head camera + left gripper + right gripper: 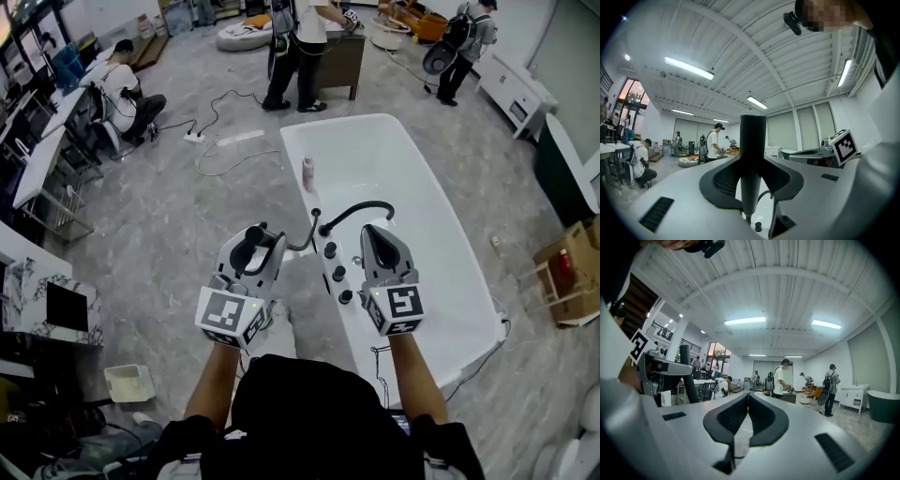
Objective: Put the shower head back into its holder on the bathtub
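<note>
From the head view I can't pick out the holder among the dark knobs (337, 274) on the tub's (292, 155) left rim. The left gripper (251, 248) covers most of what it carries there. Its own view is clearer: the shower head (753, 140) stands upright, pinched between the jaws, just outside that rim, with its hose (302, 242) running to the rim near the spout (361, 208). The right gripper (748, 397) has its jaws pressed together, empty, beside the knobs.

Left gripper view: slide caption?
Left gripper holds the black shower head upright between its jaws.
</note>
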### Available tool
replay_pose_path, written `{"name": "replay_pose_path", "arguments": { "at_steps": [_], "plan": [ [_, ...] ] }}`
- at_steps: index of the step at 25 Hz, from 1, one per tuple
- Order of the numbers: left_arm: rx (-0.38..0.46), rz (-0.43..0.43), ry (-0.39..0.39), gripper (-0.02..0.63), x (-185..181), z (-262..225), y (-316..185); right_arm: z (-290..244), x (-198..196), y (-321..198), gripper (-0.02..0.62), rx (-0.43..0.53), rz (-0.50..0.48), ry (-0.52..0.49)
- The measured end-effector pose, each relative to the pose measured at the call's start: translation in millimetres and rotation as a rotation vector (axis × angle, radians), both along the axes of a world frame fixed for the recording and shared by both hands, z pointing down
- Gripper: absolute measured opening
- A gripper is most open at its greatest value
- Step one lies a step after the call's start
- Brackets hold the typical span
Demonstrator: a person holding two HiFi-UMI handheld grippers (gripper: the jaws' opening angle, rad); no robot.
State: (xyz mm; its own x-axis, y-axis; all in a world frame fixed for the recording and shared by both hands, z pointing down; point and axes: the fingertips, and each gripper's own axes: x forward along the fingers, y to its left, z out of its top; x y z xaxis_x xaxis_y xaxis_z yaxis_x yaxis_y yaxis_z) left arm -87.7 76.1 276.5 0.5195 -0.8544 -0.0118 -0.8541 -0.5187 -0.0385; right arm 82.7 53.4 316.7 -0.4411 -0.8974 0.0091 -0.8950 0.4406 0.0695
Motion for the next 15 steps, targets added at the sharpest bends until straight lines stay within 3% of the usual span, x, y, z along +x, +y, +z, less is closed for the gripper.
{"name": "replay_pose_path", "arguments": {
  "at_steps": [15],
  "plan": [
    [-0.057,0.028,0.035,0.146,-23.3,-2.3,-134.9,5.1,-27.9,-121.2,0.021,-0.079,0.032,0.046]
  ]
}}
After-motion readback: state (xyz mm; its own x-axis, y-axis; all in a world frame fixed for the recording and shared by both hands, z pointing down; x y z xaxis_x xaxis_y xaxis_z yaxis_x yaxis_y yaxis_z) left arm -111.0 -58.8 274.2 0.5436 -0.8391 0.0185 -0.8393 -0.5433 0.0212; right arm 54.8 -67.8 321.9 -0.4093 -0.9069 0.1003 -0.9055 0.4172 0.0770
